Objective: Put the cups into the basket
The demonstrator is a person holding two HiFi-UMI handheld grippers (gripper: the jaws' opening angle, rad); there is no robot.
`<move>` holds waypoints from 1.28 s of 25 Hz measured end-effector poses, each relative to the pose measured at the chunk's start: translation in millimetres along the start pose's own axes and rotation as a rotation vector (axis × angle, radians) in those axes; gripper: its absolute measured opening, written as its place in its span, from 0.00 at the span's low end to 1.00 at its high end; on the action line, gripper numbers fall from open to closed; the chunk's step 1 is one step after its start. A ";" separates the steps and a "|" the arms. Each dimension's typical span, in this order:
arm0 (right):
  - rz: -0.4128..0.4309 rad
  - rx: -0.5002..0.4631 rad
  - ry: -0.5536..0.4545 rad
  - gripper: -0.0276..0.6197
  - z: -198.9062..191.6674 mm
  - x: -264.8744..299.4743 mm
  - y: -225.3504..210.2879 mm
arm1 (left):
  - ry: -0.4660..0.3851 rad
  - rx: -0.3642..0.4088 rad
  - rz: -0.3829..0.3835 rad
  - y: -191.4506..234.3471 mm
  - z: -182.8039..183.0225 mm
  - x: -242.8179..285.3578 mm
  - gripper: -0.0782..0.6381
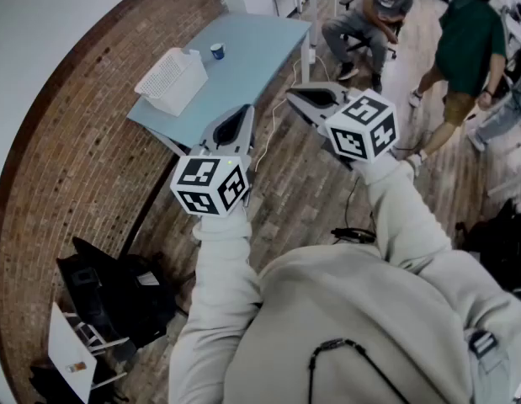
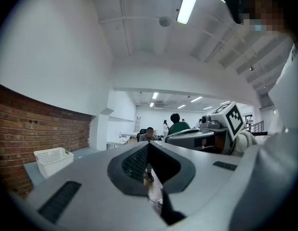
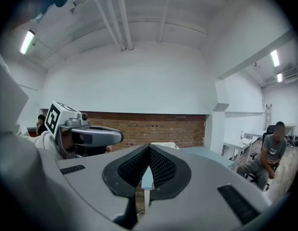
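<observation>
Pre-approach step; nothing grasped yet. Left gripper [image 1: 235, 123] and right gripper [image 1: 314, 99]: jaws together, empty, held high. One cup [image 1: 217, 50] visible on blue table [image 1: 260, 49], near basket [image 1: 172, 80], well apart from both grippers. Next move likely: close in, open jaws, straddle cup.

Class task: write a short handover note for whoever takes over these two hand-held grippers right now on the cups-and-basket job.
Left gripper: jaws together, holding nothing, raised in the air short of the table.
Right gripper: jaws together, empty, held beside the left one.
Things: the white perforated plastic basket sits on the light blue table. One small blue-and-white cup stands upright on the table beyond the basket, apart from it. No other cup is in view.
Done: nothing; no cup can be seen in the basket.
Left: step up to the table, open a gripper, pick up the cup and put it into the basket.
</observation>
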State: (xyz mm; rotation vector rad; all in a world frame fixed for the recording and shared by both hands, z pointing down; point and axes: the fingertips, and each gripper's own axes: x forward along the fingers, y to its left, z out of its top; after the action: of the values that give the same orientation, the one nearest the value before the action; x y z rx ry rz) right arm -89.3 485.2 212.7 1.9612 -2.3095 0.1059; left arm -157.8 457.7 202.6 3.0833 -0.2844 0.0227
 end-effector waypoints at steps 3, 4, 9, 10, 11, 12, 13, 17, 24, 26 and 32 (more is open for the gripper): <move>-0.001 0.005 0.002 0.06 -2.5 0.9 0.1 | 0.001 0.000 -0.004 0.5 -0.8 -0.1 0.10; -0.001 0.005 0.002 0.06 -2.8 1.2 0.6 | 0.001 0.000 -0.005 0.5 -0.6 0.0 0.10; 0.016 0.015 0.003 0.06 -3.0 2.4 4.0 | -0.004 -0.009 -0.017 -2.8 0.3 1.8 0.10; 0.030 0.026 0.004 0.06 -3.9 2.8 5.4 | -0.005 -0.009 -0.014 -2.9 0.2 2.2 0.10; 0.043 0.035 0.004 0.06 -5.0 3.2 6.6 | -0.006 -0.006 -0.004 -1.6 -0.3 2.6 0.10; 0.049 0.042 0.004 0.06 -6.4 3.0 6.8 | -0.007 -0.003 0.013 0.9 -1.4 3.2 0.10; 0.046 0.049 0.004 0.06 -8.2 2.1 5.6 | -0.009 -0.004 0.032 4.4 -3.1 3.7 0.10; 0.056 0.080 0.008 0.06 -13.8 3.0 2.6 | -0.031 -0.049 0.030 11.6 -5.2 0.7 0.10; 0.083 0.056 0.011 0.06 -15.4 12.3 6.3 | -0.024 -0.061 -0.021 3.4 -7.5 7.7 0.10; 0.084 0.060 0.009 0.06 -17.4 12.7 4.3 | -0.013 -0.065 -0.025 1.7 -10.9 9.8 0.10; 0.082 0.092 -0.017 0.06 -15.6 11.5 -15.5 | -0.001 -0.082 0.021 9.3 -13.8 25.6 0.10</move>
State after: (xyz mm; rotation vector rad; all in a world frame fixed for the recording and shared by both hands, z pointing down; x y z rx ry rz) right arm -75.2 473.3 229.4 1.9158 -2.4378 0.2063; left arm -134.4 444.6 217.2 2.9990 -0.3098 0.0093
